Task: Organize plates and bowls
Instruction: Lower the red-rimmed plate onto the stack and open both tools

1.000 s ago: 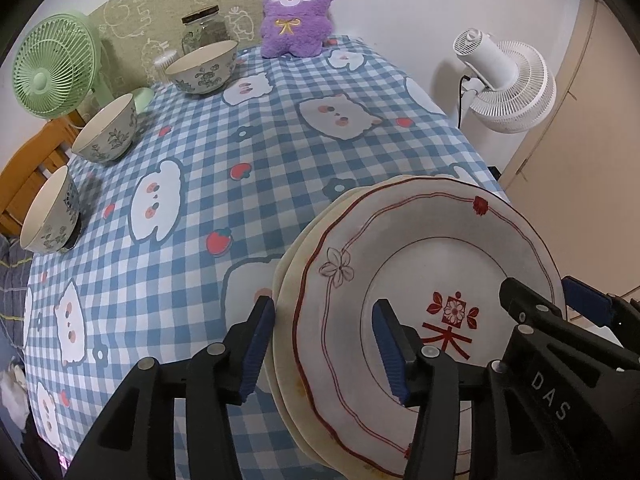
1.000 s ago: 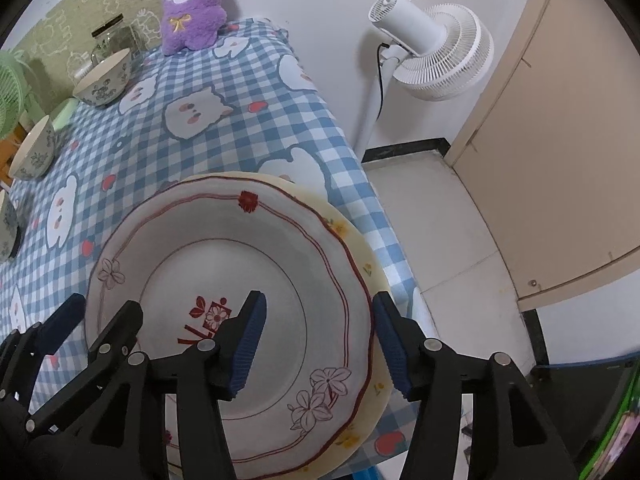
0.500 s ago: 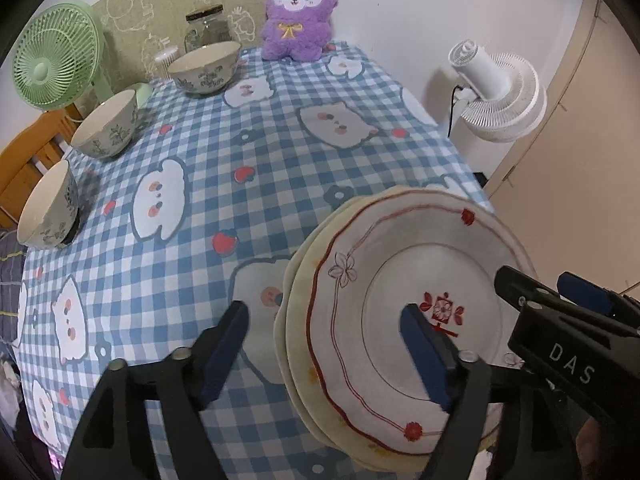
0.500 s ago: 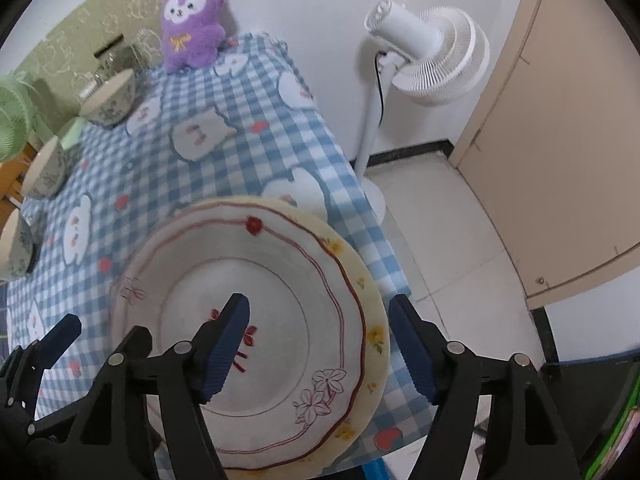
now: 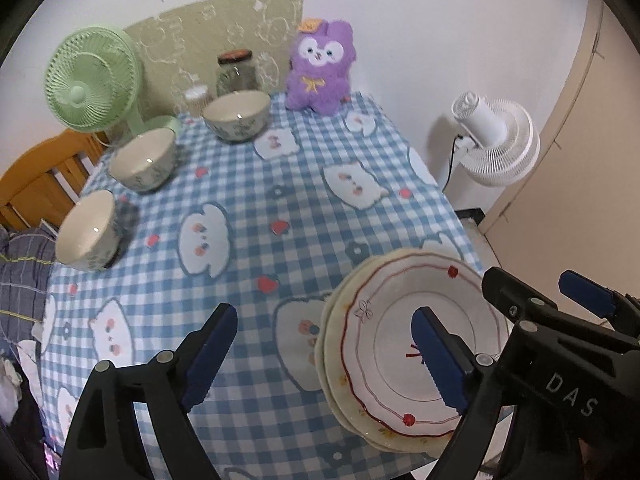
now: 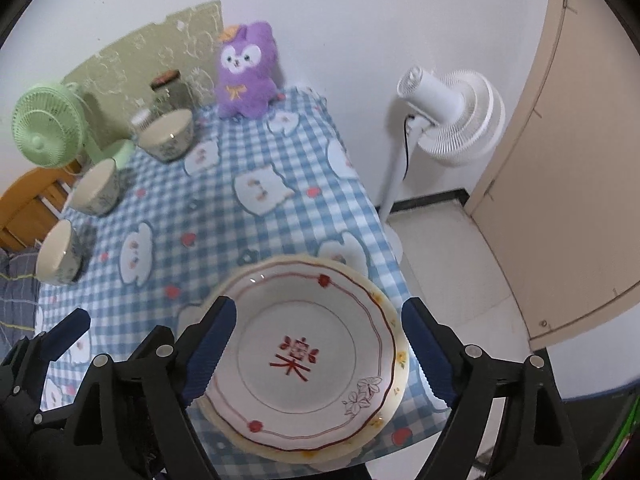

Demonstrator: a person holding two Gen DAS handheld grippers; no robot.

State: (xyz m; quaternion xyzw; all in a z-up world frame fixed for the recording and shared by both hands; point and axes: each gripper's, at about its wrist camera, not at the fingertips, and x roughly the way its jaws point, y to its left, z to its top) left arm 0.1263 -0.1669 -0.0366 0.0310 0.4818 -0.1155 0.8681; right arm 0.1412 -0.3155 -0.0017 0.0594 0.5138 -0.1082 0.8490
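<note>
The left gripper (image 5: 322,354) has its jaws spread wide and grasps nothing; its blue pads (image 5: 210,350) hang above the cloth, the right-hand pad over the left part of the plates (image 5: 384,344), not pressing them. The right gripper (image 6: 318,350) is likewise released, jaws wide, one pad (image 6: 208,352) over the stack's left rim and the other just off its right rim; whether either pad touches the china cannot be told.

The plates sit stacked at the near right corner of the table (image 5: 280,184); the top plate (image 6: 304,352) is white with a wavy red line, small red flowers on the rim and a red mark in the middle; cream rims of the plates below (image 6: 400,364) show beneath it, edged with yellow flowers; how many lie under it is unclear.

Three bowls stand well apart from the stack, along the far left side: a near bowl (image 5: 86,232), a middle bowl (image 5: 142,158), a far bowl (image 5: 236,114); all upright, cream inside, patterned outside; each apart from the next.

The tablecloth (image 6: 224,208) is blue check with white cats; at its far edge sit a purple plush (image 5: 320,72), a jar (image 5: 236,70) and a green fan (image 5: 92,80); a white fan (image 6: 452,118) stands on the floor right of the table, near a beige door (image 6: 580,160).
</note>
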